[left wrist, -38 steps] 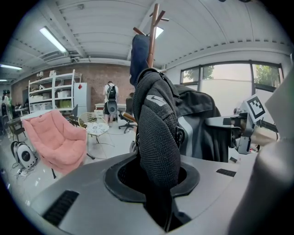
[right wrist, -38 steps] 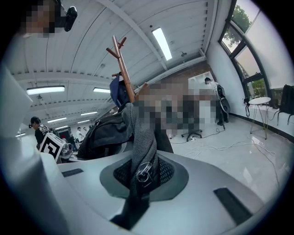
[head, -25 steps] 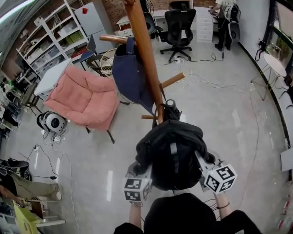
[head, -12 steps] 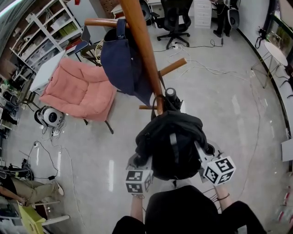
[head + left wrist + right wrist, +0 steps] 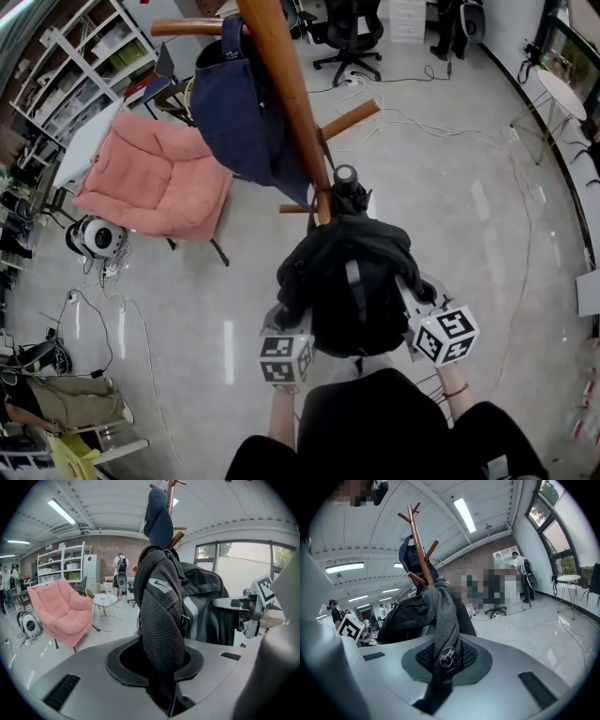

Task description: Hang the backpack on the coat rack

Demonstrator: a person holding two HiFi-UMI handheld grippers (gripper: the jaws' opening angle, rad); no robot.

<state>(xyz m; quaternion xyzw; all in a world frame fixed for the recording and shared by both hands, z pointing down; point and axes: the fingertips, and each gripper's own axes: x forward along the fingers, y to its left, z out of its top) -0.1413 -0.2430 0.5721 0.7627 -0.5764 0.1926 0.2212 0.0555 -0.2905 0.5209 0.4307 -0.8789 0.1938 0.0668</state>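
Observation:
The black backpack (image 5: 349, 291) hangs between my two grippers, right below the wooden coat rack (image 5: 279, 84). Its top handle sits at the rack's short lower peg (image 5: 298, 208); I cannot tell whether it is hooked over it. My left gripper (image 5: 289, 326) is shut on the padded mesh shoulder strap (image 5: 161, 620), which fills its jaws (image 5: 164, 670). My right gripper (image 5: 412, 305) is shut on the other strap (image 5: 443, 634), with a metal ring showing at the jaws (image 5: 443, 667). The bag hides both grippers' fingertips in the head view. A navy bag (image 5: 239, 112) hangs from an upper peg.
A pink armchair (image 5: 155, 178) stands to the left of the rack, with a white round device (image 5: 94, 237) beside it. Another bare peg (image 5: 349, 119) sticks out to the right. Cables (image 5: 441, 141) trail over the floor. Shelves (image 5: 84, 66) and an office chair (image 5: 347, 28) stand farther back.
Both grippers and the backpack have sunk a little beside the rack. The bag's top stays at the short lower peg. Both grips on the straps are unchanged.

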